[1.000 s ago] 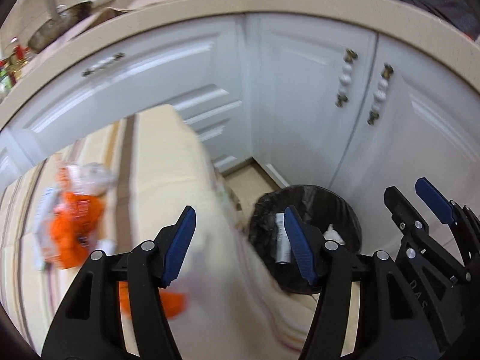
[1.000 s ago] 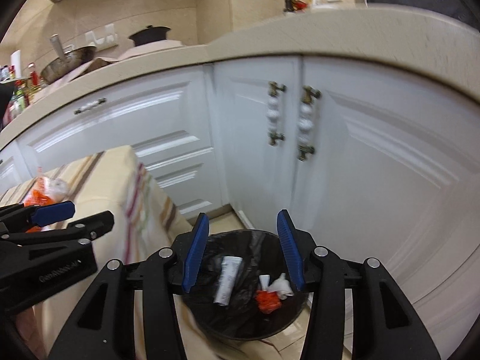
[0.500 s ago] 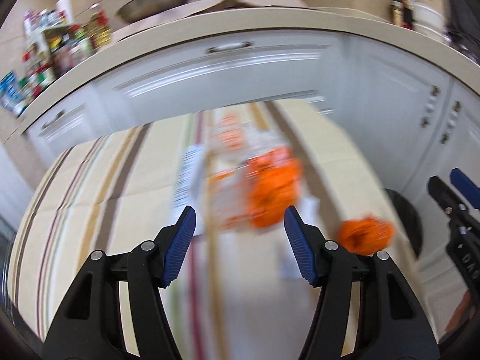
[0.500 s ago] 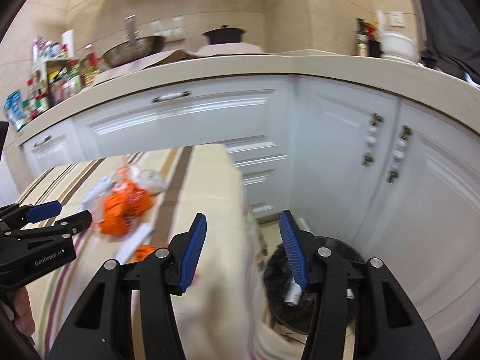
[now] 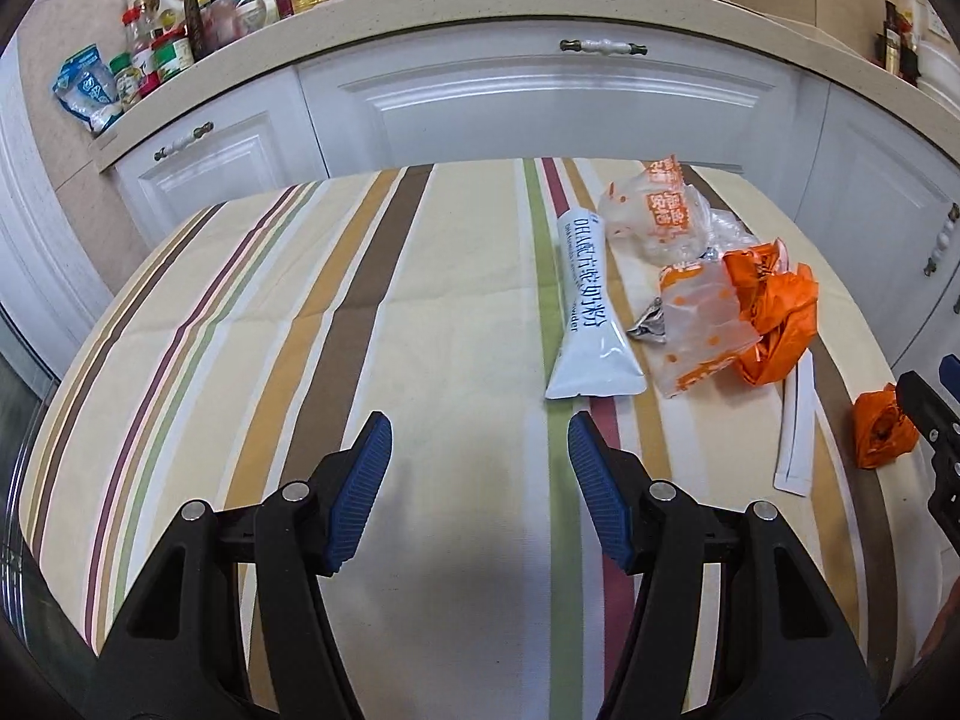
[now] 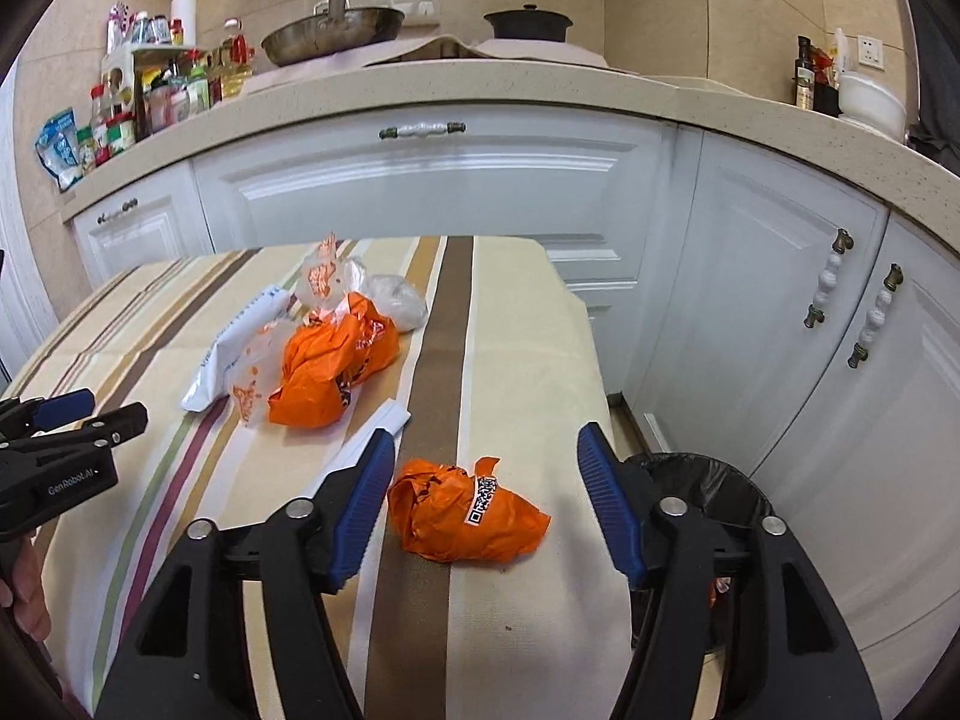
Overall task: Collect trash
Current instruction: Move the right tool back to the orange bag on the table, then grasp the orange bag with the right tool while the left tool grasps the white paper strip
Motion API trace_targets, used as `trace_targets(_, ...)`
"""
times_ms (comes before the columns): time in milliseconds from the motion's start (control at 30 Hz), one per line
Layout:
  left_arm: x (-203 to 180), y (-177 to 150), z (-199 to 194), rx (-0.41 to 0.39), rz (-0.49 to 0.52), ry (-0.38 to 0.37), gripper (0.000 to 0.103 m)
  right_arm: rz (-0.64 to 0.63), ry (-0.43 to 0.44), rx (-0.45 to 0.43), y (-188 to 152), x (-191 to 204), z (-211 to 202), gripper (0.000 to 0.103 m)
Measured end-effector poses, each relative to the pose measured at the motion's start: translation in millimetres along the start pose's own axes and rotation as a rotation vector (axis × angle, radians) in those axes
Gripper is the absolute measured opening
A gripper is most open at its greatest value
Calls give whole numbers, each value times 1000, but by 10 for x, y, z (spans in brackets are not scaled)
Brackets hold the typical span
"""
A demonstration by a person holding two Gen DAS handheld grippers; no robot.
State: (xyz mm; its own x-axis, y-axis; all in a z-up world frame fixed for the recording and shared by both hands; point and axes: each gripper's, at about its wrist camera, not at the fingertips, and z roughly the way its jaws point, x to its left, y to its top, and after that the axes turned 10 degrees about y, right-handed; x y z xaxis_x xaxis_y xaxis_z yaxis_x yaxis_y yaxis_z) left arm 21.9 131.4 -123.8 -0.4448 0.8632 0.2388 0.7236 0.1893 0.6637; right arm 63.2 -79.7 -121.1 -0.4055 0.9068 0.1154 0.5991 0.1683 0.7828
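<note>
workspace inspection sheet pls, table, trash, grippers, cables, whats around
surface: striped tablecloth over a small table.
job's things: white tube pouch, clear orange-print wrappers, crumpled orange bag, white paper strip, orange wad lying apart near the table edge; black-lined bin on the floor beside the table.
clutter: nothing seen on the table besides trash.
grippers: left gripper open, empty; right gripper opening, the wad between its jaws, untouched.
cables: nothing seen.
surroundings: white cabinets, counter with bottles, pan.
</note>
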Motion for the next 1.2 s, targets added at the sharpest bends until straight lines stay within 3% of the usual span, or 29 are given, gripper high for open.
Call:
trace_targets(333, -62, -26, 36, 7, 9, -39, 60, 26, 4, 101, -43, -21, 151, 65)
trace_targets(500, -108, -39, 46, 13, 16, -48, 60, 33, 20, 110, -48, -27, 171, 45)
trace_targets(867, -380, -61, -64, -4, 59, -101, 60, 22, 0, 48, -26, -56, 22, 42)
trace_targets(1200, -852, -62, -184, -21, 127, -170, 60, 50, -47, -13, -36, -356, -210, 42)
